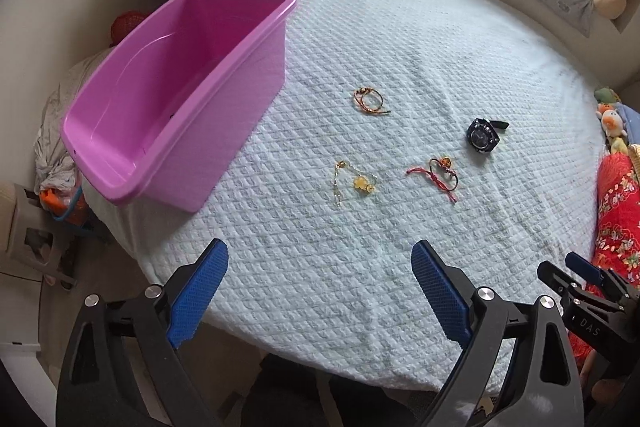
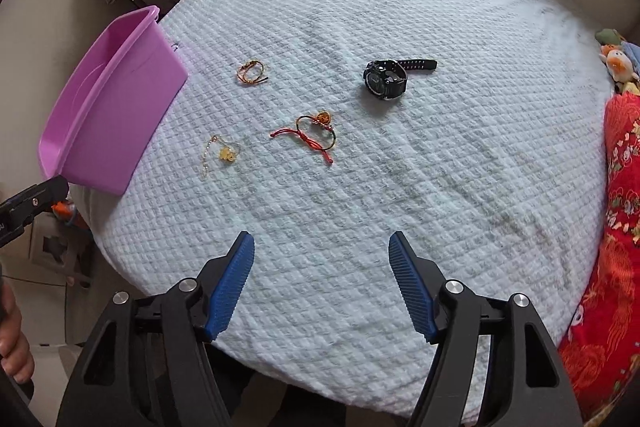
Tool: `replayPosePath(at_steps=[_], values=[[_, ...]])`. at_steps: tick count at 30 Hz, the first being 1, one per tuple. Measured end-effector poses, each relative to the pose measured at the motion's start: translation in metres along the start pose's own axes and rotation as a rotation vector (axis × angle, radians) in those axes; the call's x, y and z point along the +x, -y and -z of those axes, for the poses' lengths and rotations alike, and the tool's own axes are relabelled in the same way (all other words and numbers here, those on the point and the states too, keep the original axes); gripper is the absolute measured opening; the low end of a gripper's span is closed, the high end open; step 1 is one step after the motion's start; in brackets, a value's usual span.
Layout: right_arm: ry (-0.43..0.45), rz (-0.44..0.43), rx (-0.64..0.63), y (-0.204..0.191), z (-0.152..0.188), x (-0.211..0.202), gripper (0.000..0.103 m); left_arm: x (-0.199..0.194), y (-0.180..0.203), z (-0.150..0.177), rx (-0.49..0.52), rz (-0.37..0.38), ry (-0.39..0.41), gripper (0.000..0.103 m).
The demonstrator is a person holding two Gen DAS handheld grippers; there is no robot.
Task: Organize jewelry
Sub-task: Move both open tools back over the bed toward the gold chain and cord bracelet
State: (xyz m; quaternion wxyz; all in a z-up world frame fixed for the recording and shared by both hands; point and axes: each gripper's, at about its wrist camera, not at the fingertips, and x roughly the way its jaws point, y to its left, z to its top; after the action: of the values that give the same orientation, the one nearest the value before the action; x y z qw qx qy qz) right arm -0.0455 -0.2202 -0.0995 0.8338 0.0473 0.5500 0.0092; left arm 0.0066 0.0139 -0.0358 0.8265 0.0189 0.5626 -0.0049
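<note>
Four light pieces lie mid-bed beside the pink bin [image 1: 180, 99]: three limp, snag-prone bracelets and a stiffer wristwatch [image 2: 385, 78], best pinched at its case; left claw [image 1: 320, 291] and right claw [image 2: 321, 283] both gape empty.

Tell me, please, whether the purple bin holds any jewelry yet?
Empty, seemingly: the purple bin shows bare floor, and all four pieces lie on the bedspread.
</note>
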Motion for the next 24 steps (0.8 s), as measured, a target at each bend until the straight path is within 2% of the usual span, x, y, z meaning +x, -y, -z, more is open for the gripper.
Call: replayPosePath(at_steps=[5, 11, 15, 24], values=[[0.020, -0.006, 0.014, 0.019, -0.006, 0.034, 0.067, 0.041, 0.018, 0.005, 0.018, 0.001, -0.013, 0.091], [0.061, -0.012, 0.026, 0.023, -0.018, 0.081, 0.067, 0.111, 0.032, 0.009, 0.016, 0.014, 0.027, 0.091], [0.074, -0.009, -0.025, 0.018, -0.027, 0.111, 0.067, 0.143, 0.037, 0.005, 0.006, 0.007, 0.062, 0.091], [0.101, -0.008, -0.094, 0.012, -0.047, 0.163, 0.067, 0.198, 0.044, 0.000, -0.022, 0.012, 0.048, 0.091]])
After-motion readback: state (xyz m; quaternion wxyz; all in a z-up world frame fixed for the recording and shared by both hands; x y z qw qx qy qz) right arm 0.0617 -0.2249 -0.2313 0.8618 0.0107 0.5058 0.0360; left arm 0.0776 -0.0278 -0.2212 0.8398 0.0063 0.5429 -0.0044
